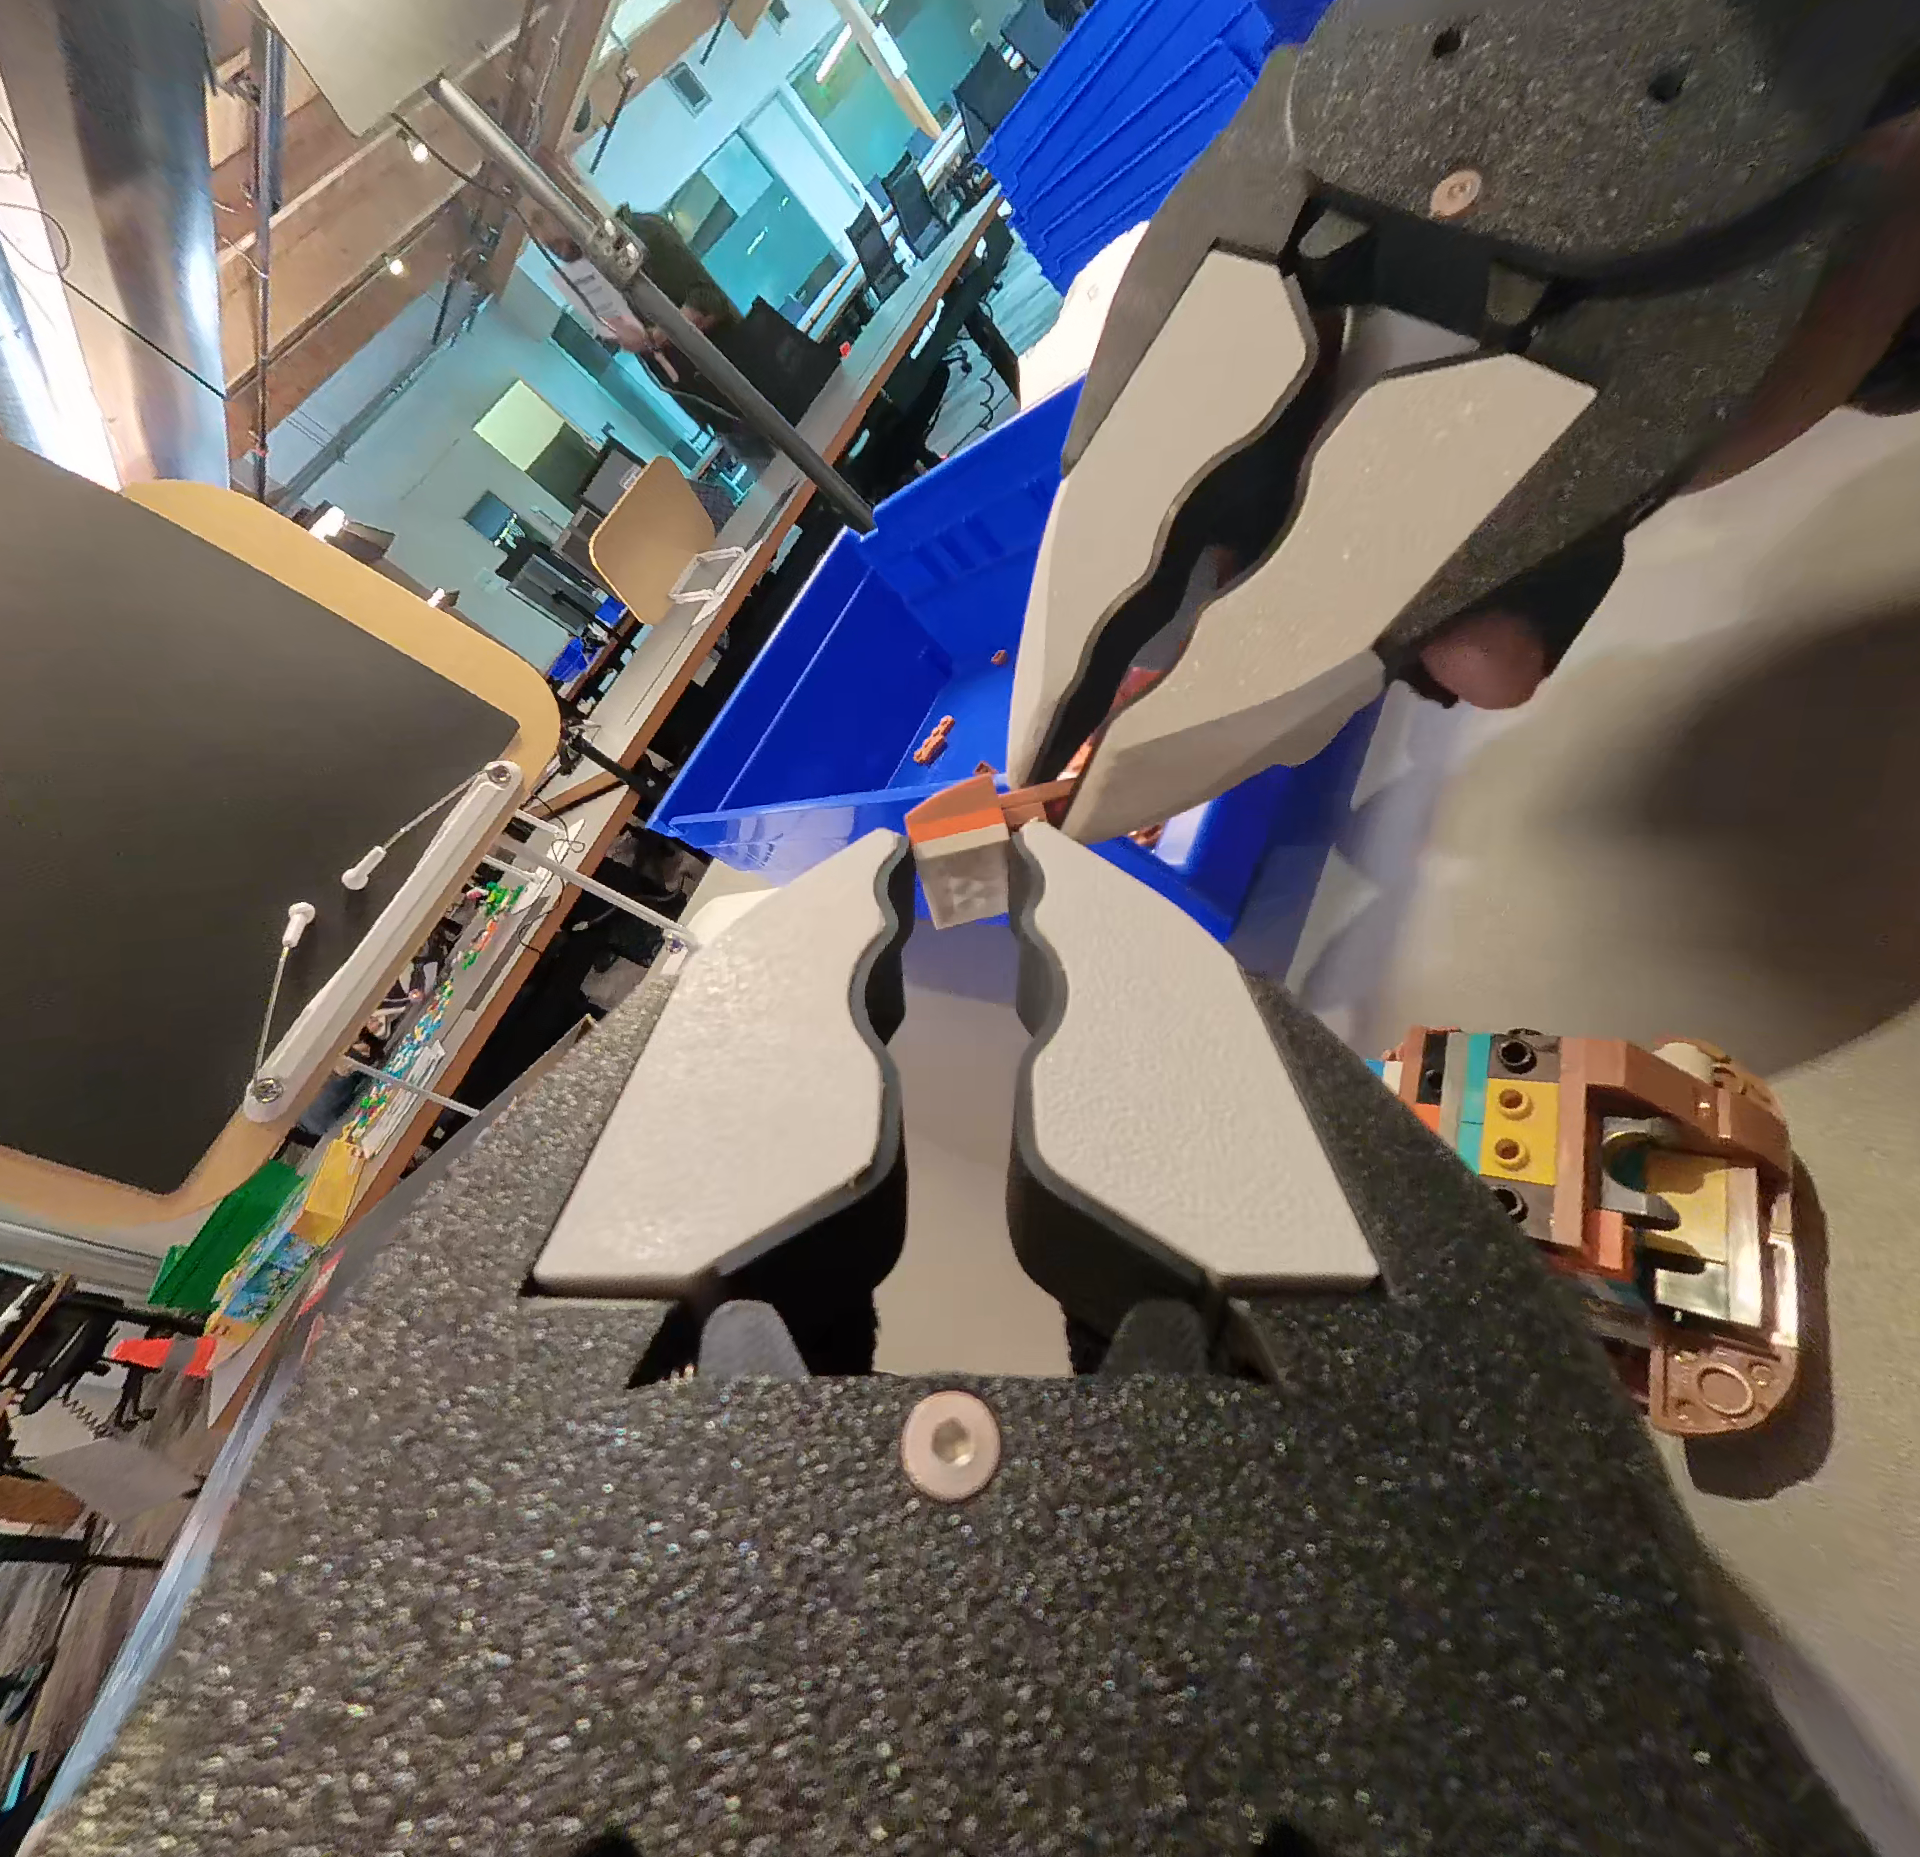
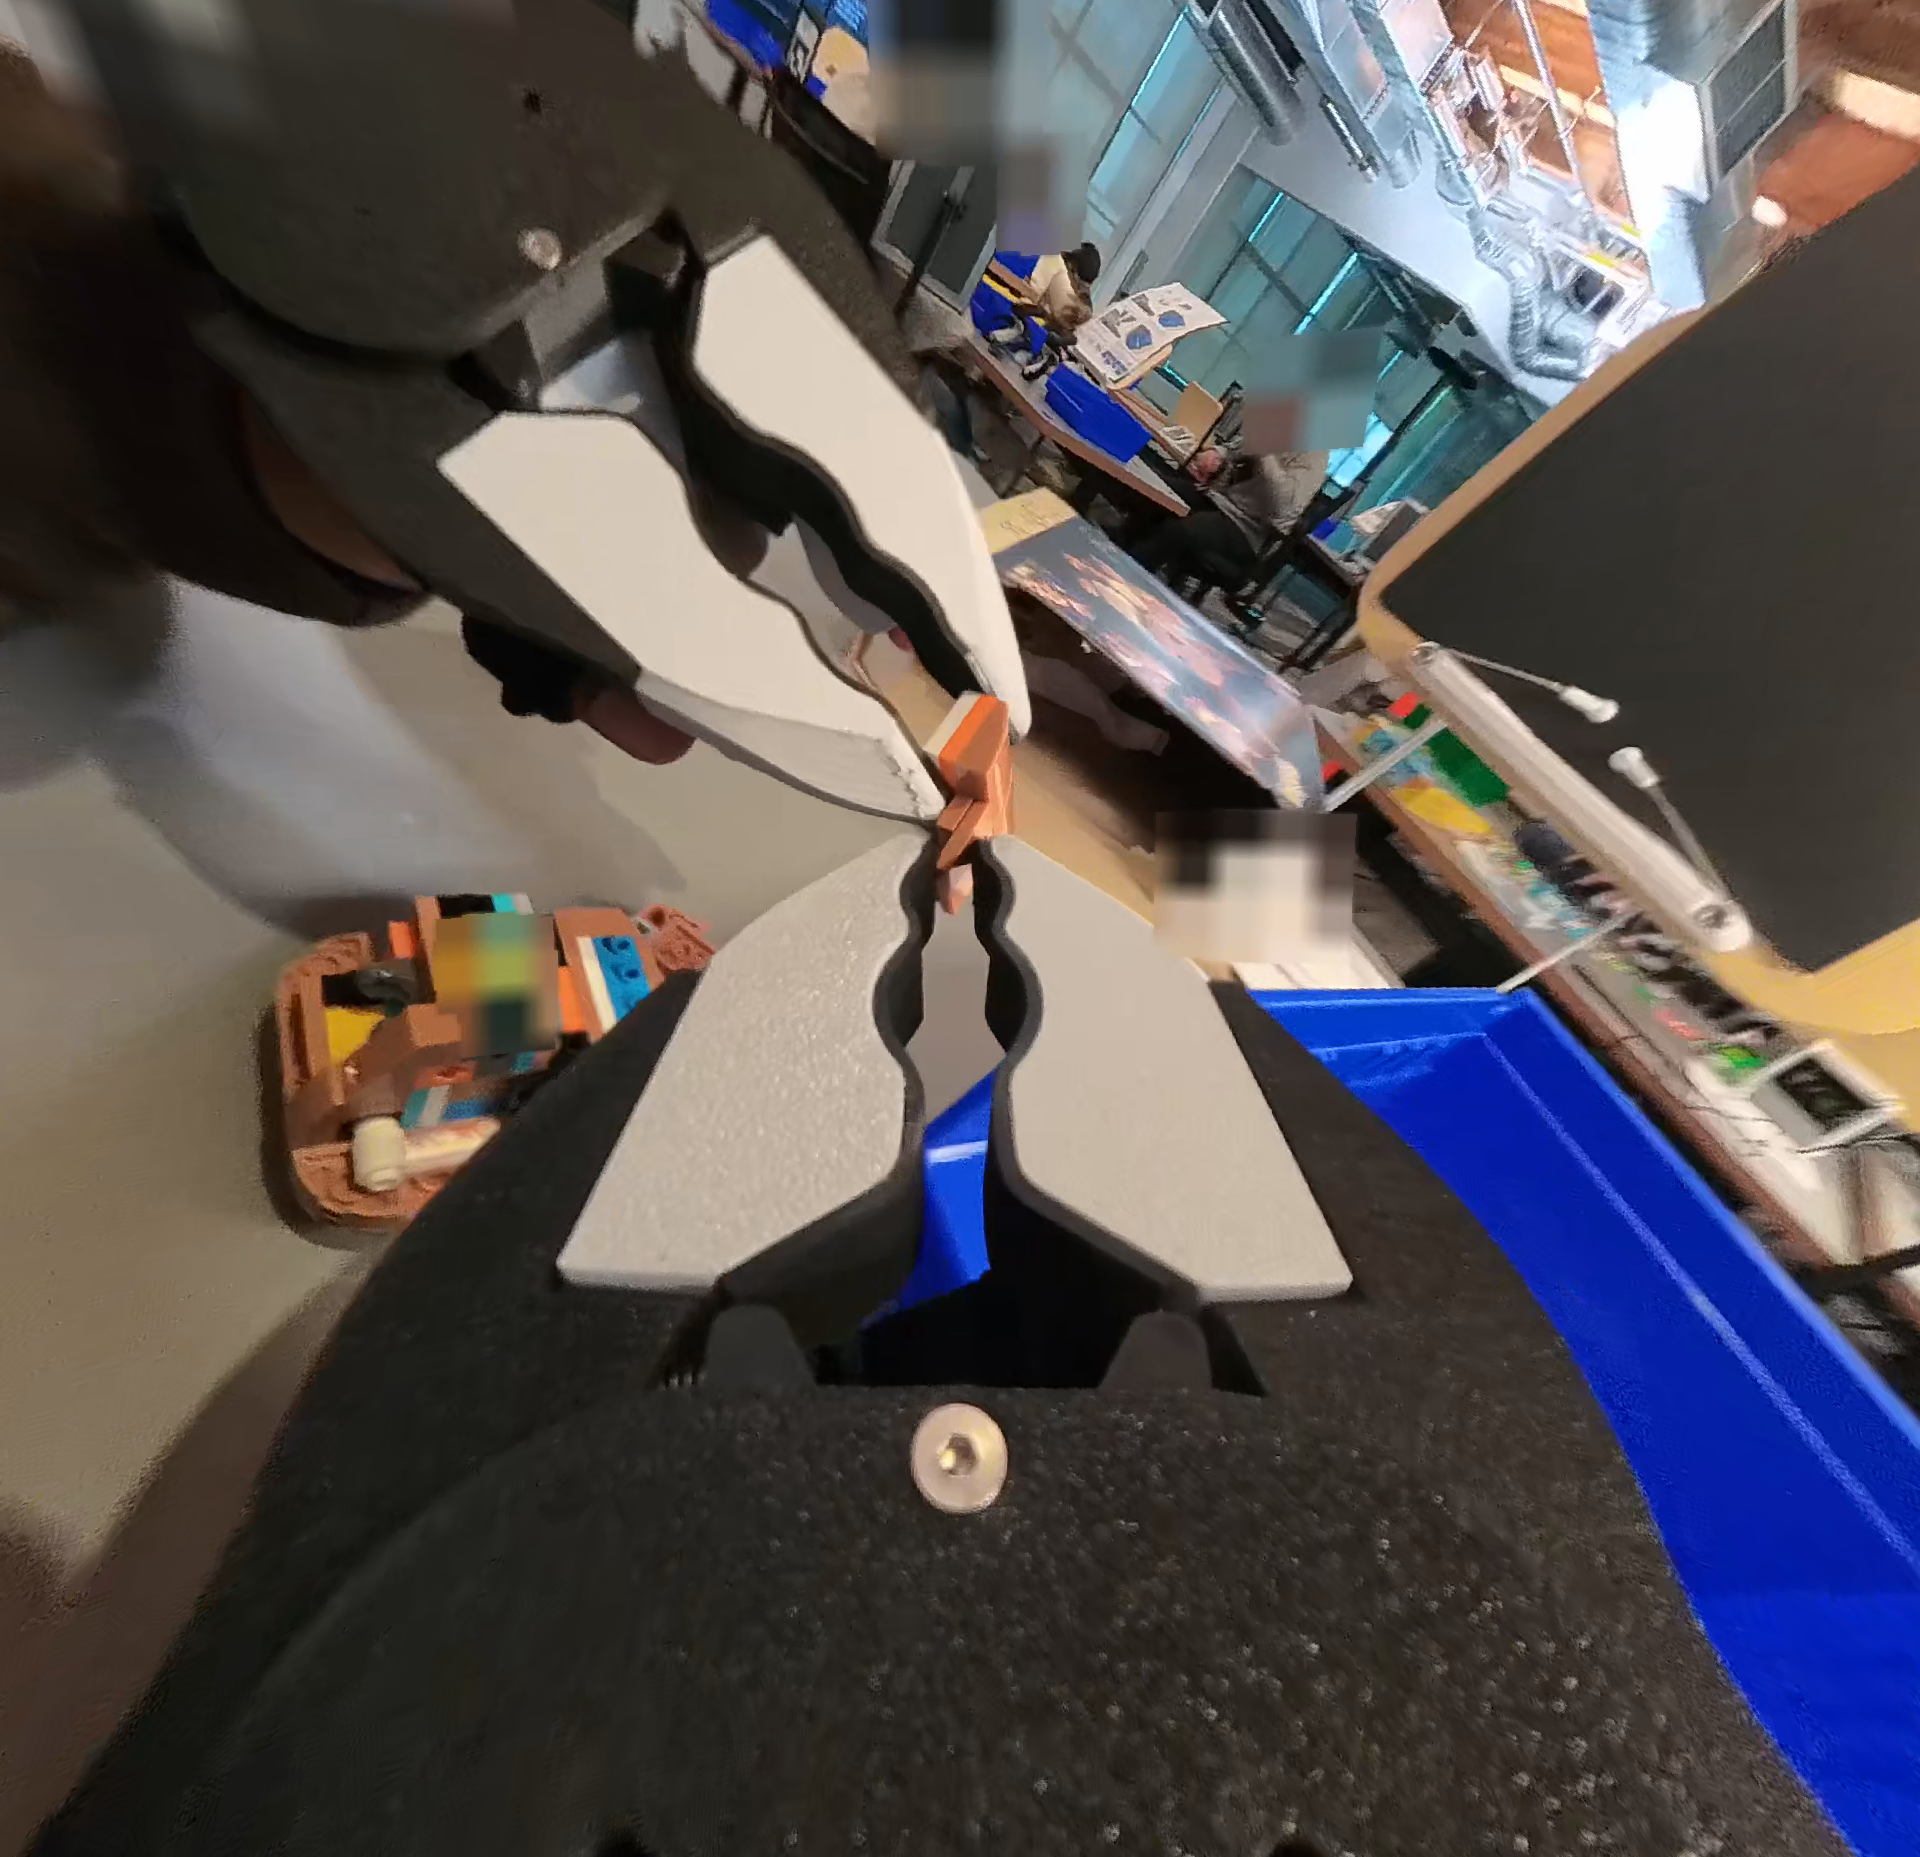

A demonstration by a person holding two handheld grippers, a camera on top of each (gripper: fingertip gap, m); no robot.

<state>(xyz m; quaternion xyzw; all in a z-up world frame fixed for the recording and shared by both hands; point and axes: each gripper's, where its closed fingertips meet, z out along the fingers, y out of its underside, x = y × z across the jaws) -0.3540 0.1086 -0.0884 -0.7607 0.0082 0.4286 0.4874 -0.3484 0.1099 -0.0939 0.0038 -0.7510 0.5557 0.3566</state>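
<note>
My left gripper (image 1: pixel 964 851) is shut on a small grey and orange brick (image 1: pixel 961 867) and holds it in the air above the grey table. My right gripper (image 1: pixel 1049 799) comes in from the upper right, shut on a small brown piece (image 1: pixel 1039 795) whose end meets the orange brick. In the right wrist view, my right gripper (image 2: pixel 958 857) pinches the brown piece (image 2: pixel 961 851), and my left gripper (image 2: pixel 966 758) holds the orange brick (image 2: pixel 975 732) just above it. A multicoloured brick build (image 1: pixel 1621 1215) lies on the table below; it also shows in the right wrist view (image 2: pixel 468 1038).
A blue bin (image 1: pixel 831 685) with a few loose brown pieces stands behind the grippers, and its wall shows in the right wrist view (image 2: pixel 1558 1184). A black panel with a wooden rim (image 1: pixel 208 820) stands to the side. Coloured bricks (image 1: pixel 416 1059) litter a long desk. People sit at far desks. Only a small space, under 4 cm, lies between the two pairs of fingers.
</note>
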